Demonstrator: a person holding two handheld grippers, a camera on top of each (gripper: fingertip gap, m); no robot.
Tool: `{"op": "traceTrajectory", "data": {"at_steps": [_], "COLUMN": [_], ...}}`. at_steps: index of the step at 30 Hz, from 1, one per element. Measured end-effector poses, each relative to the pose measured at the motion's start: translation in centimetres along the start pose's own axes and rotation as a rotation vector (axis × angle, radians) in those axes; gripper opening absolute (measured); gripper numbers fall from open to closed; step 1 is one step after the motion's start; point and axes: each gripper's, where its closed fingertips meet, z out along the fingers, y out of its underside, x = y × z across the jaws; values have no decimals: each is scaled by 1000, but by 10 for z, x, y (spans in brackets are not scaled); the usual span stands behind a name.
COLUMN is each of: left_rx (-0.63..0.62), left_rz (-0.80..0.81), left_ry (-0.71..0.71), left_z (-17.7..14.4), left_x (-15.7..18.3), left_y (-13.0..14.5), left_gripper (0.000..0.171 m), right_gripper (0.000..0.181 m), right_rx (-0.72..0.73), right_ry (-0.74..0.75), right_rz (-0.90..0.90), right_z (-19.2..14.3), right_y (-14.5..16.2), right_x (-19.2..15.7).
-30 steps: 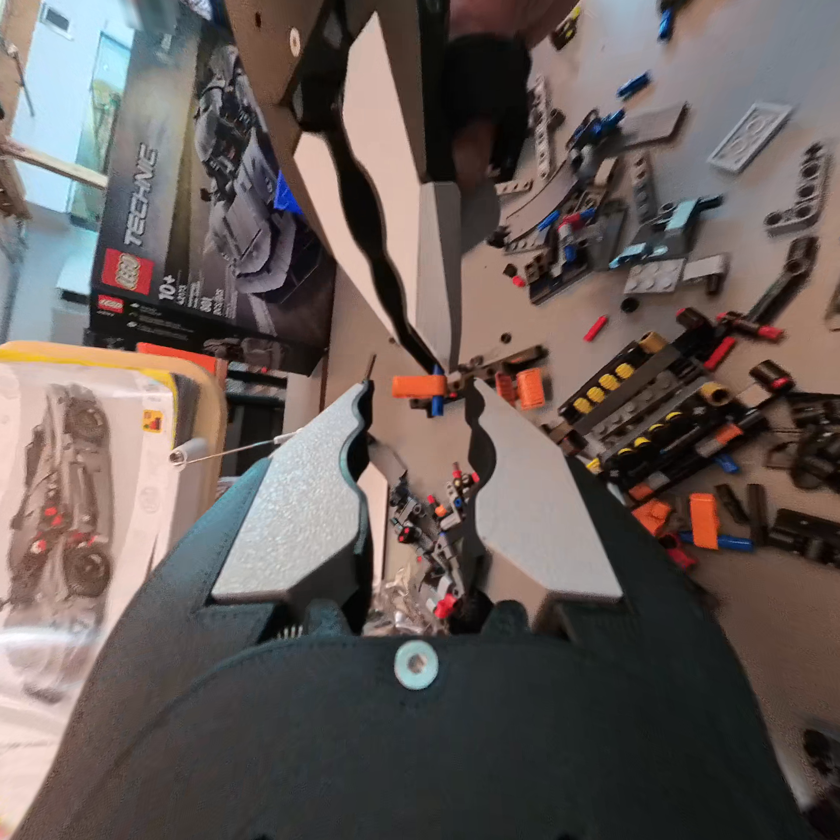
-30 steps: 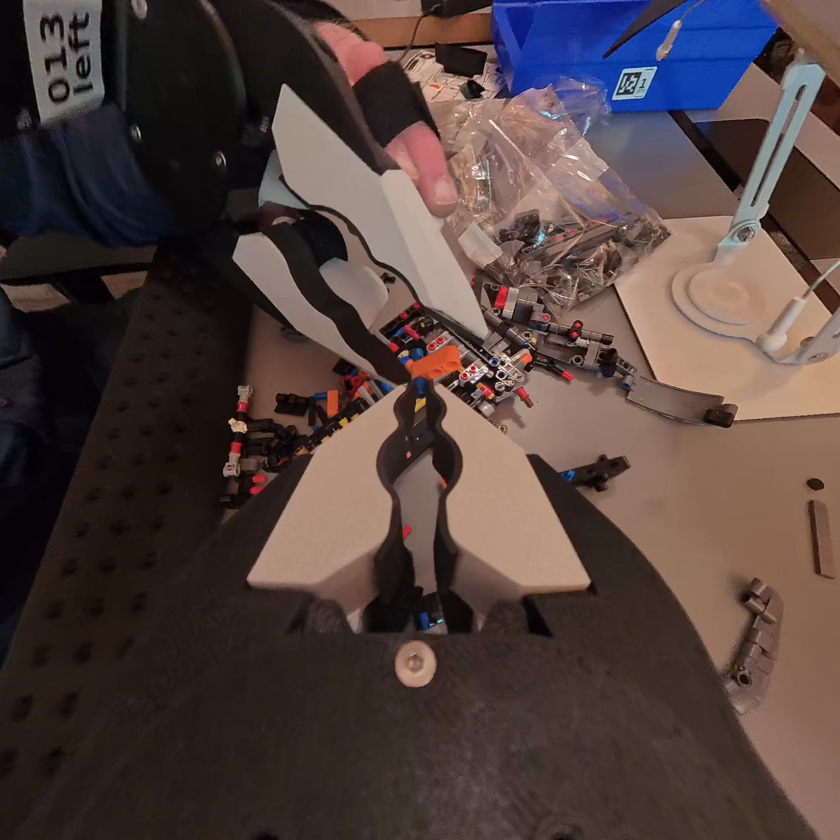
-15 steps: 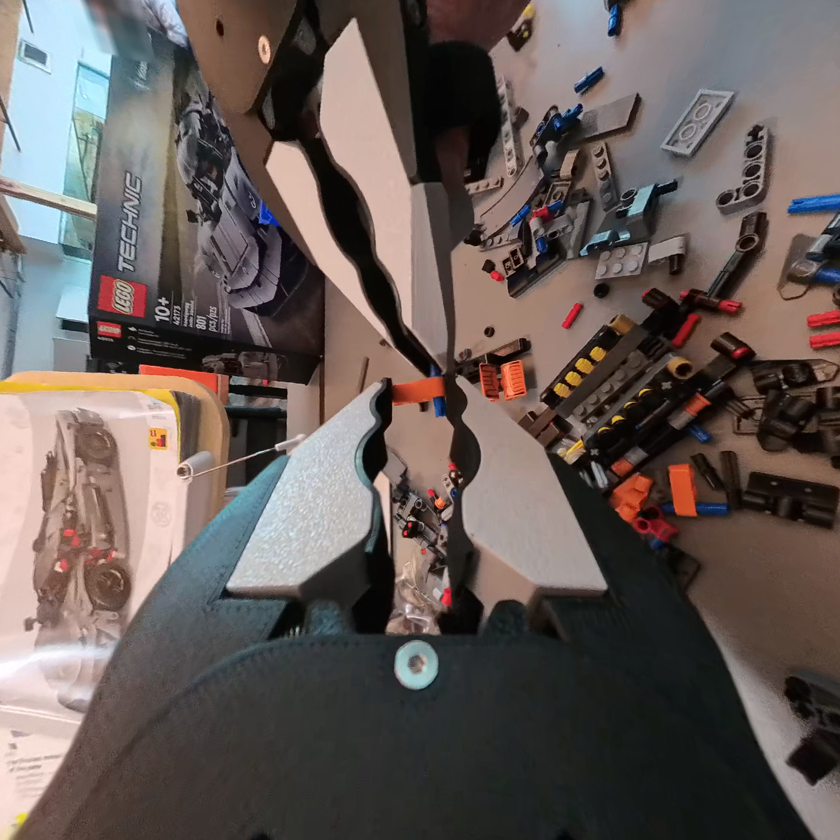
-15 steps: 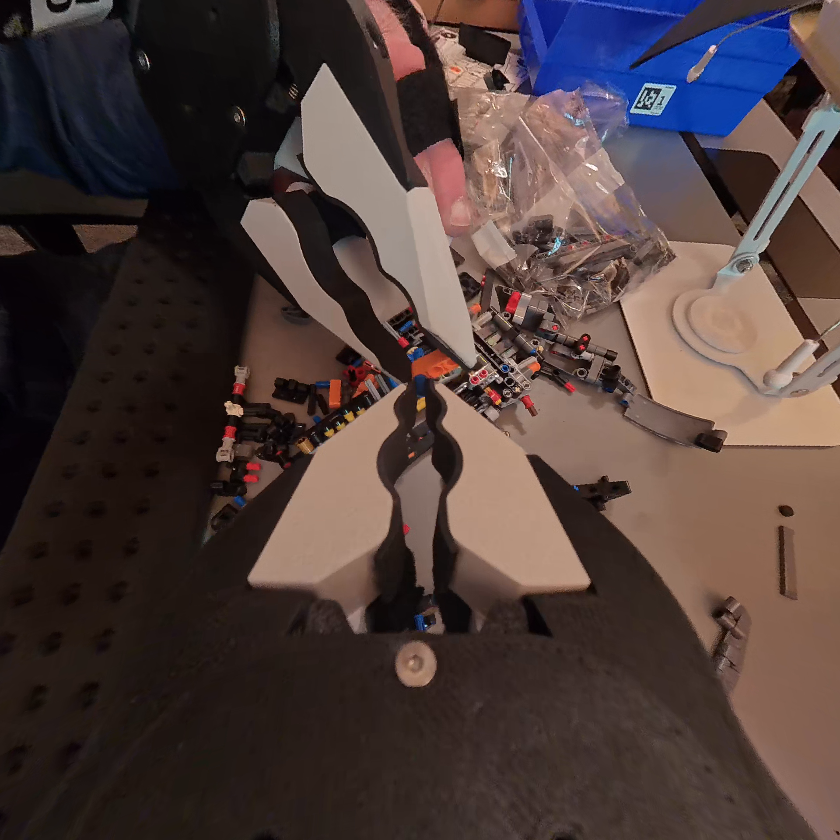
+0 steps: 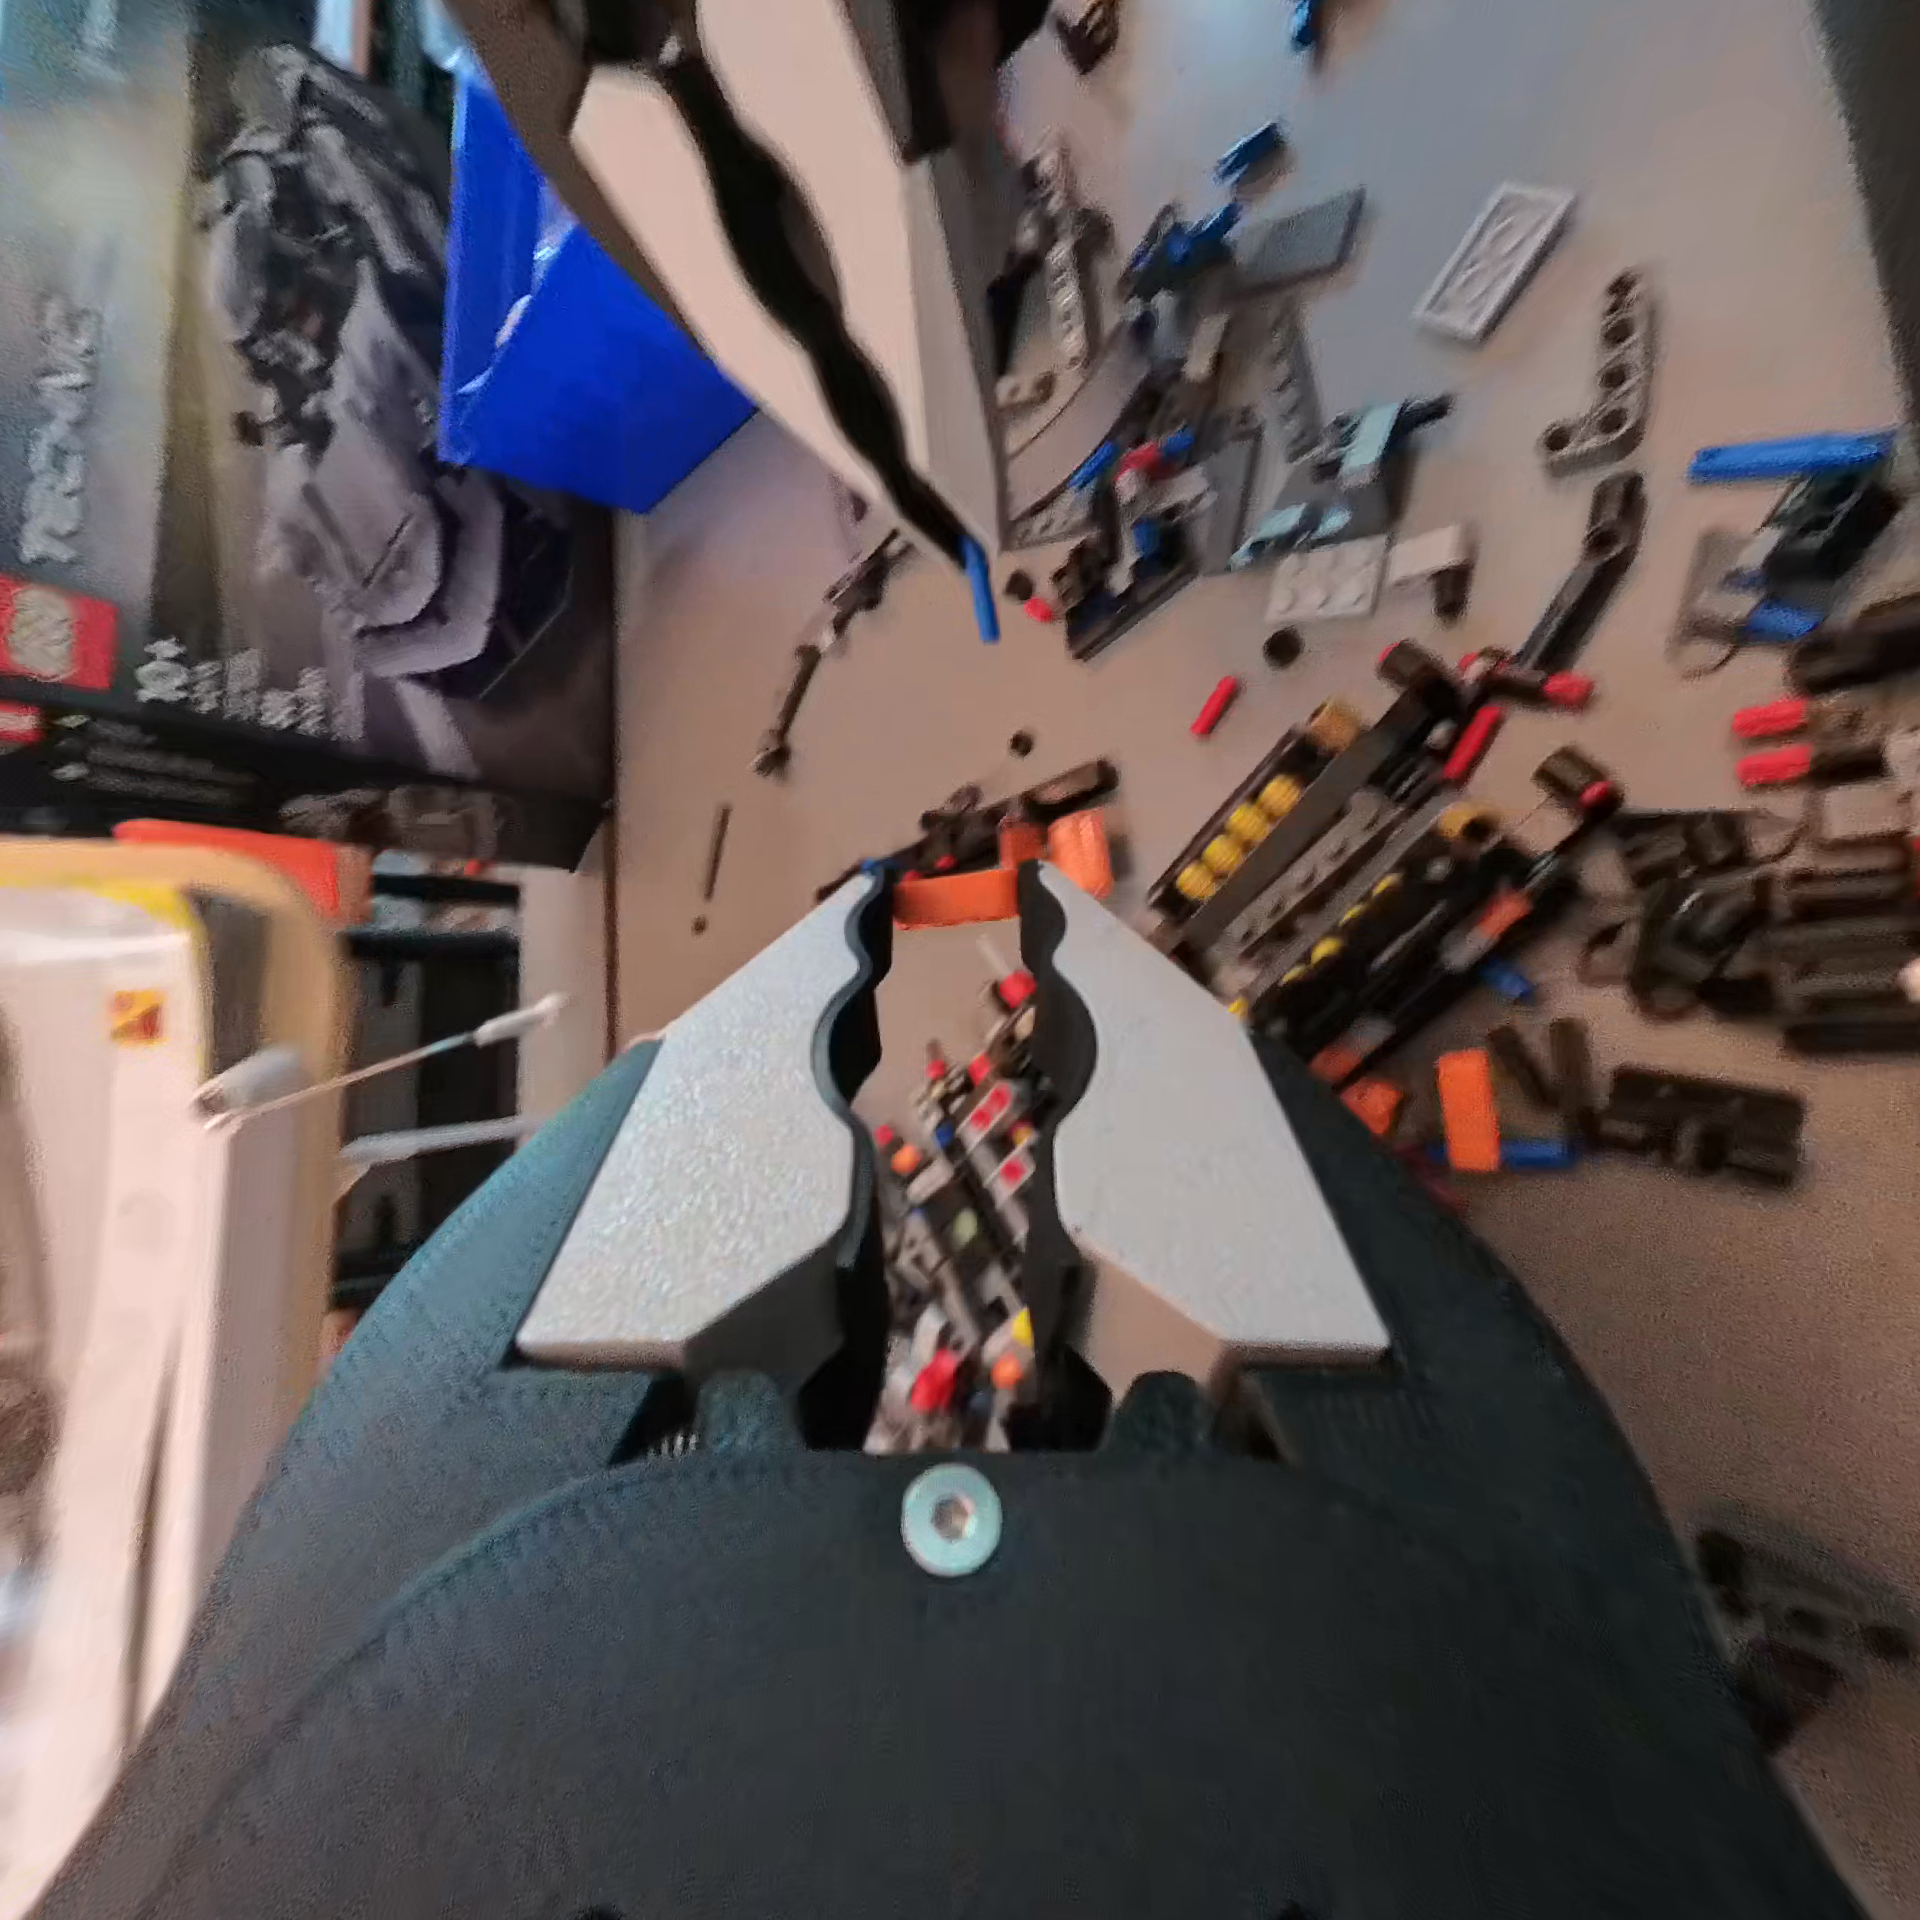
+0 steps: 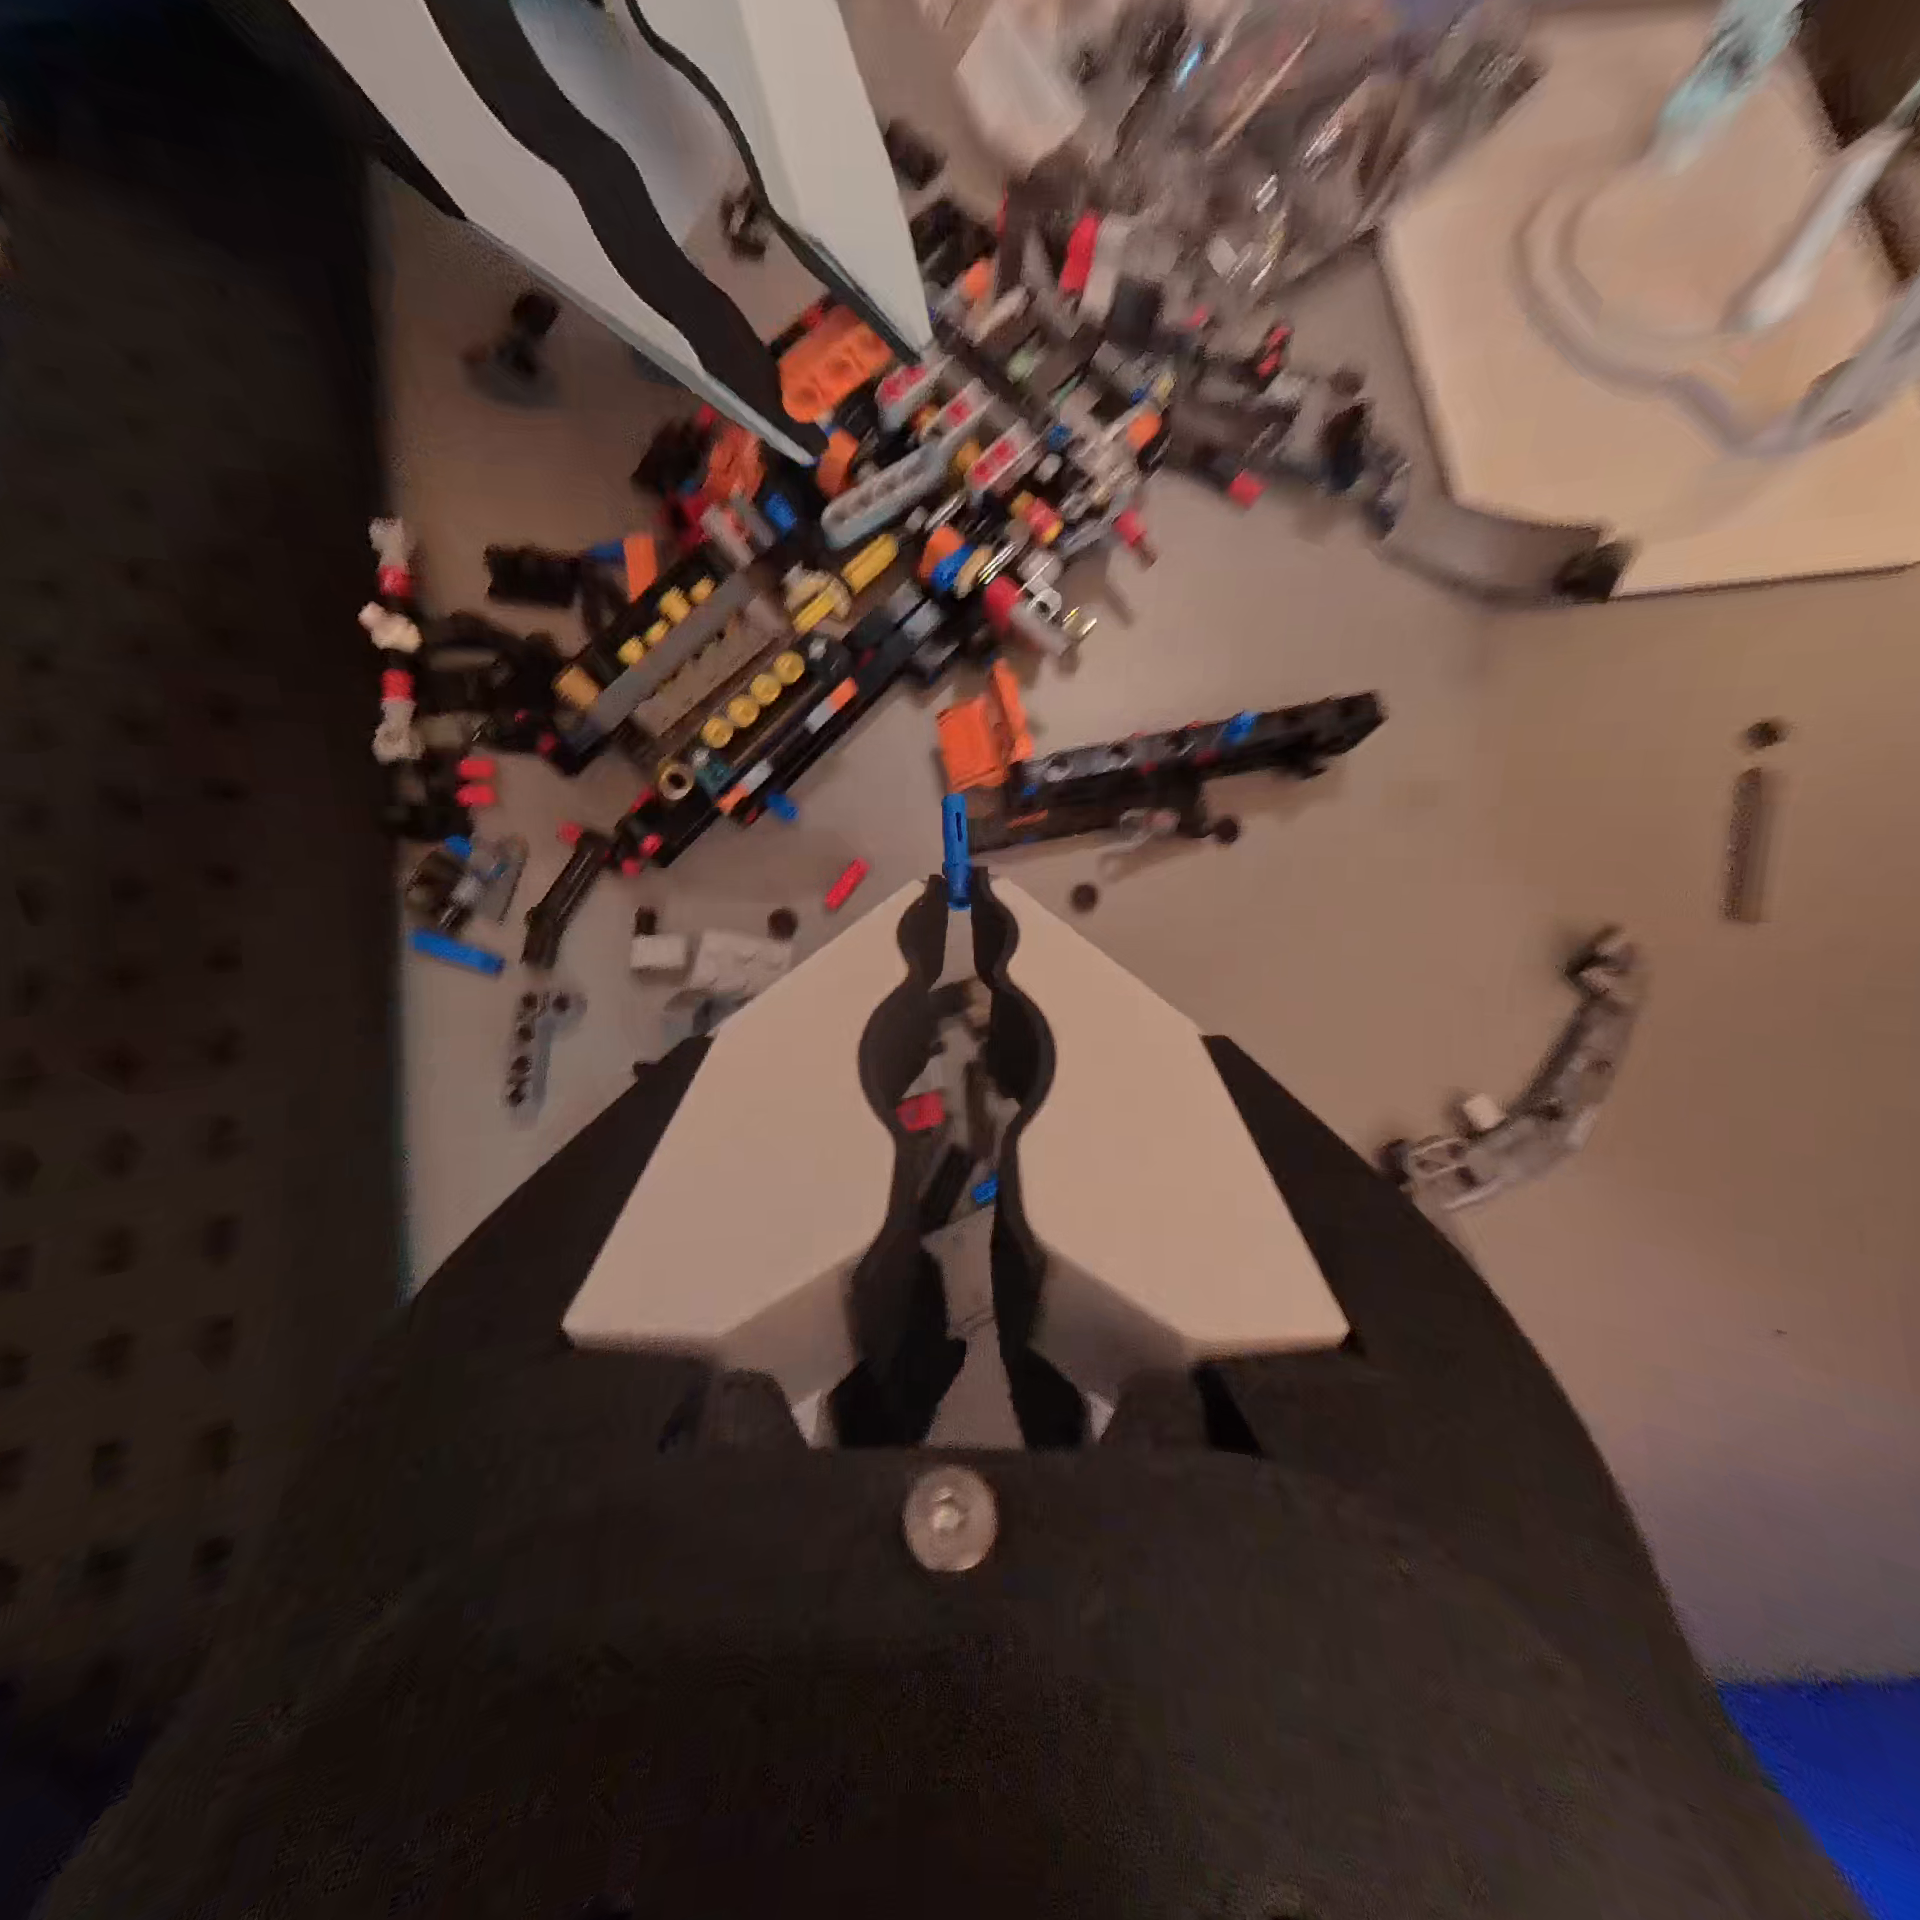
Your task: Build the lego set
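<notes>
My left gripper (image 5: 956, 883) is shut on a flat orange piece (image 5: 954, 898) that spans its fingertips, held above the grey table. My right gripper (image 6: 961, 896) is shut on a small blue pin (image 6: 954, 831) that sticks out past its tips. In the left wrist view the right gripper (image 5: 951, 535) hangs at the top with the blue pin (image 5: 978, 594), well apart from the orange piece. In the right wrist view the left gripper (image 6: 862, 400) is at the upper left with the orange piece (image 6: 826, 374). Both views are motion-blurred.
A partly built black chassis with yellow studs (image 6: 686, 675) lies among many loose pieces. A long black beam (image 6: 1195, 758) and an orange block (image 6: 977, 732) lie near the right gripper. The set's box (image 5: 260, 416), a blue bin (image 5: 561, 353) and a booklet (image 5: 104, 1247) stand at the left.
My left gripper closed on the orange piece. My right gripper then drew away with the blue pin, so pin and orange piece are now apart. Both cameras moved.
</notes>
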Motion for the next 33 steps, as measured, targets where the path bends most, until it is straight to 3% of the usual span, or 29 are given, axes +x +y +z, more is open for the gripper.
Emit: {"op": "traceTrajectory", "data": {"at_steps": [5, 10, 13, 16, 21, 25, 28, 33], "left_rx": [12, -6, -17, -14, -36, -37, -41, -37], "left_rz": [-67, -137, -193, -241, -290, -373, -397, -410], "left_ry": [76, 117, 157, 167, 127, 84, 73, 65], "left_z": [21, 40, 45, 43, 28, 20, 19, 17], "left_x": [15, 22, 26, 22, -1, -19, -23, -25], "left_y": [-16, -16, -11, -7, 9, 26, 33, 36], "left_gripper": [22, 22, 31, 41, 40, 31, 31, 33], "right_gripper": [5, 13, 13, 13, 18, 20, 4, 3], "right_rx": [-136, -65, -39, -11, 63, -29, -105, 10], "right_ry": [-86, -58, 5, 15, 41, 63, 74, 57], "right_rz": [33, 27, 36, 17, -23, -67, -98, -18], "right_z": [13, 20, 26, 31, 42, 67, 81, 65], "right_y": [29, 12, 5, -1, -24, -19, -10, -23], "right_x": [-12, -7, 7, 8, 10, 14, 16, 18]}}
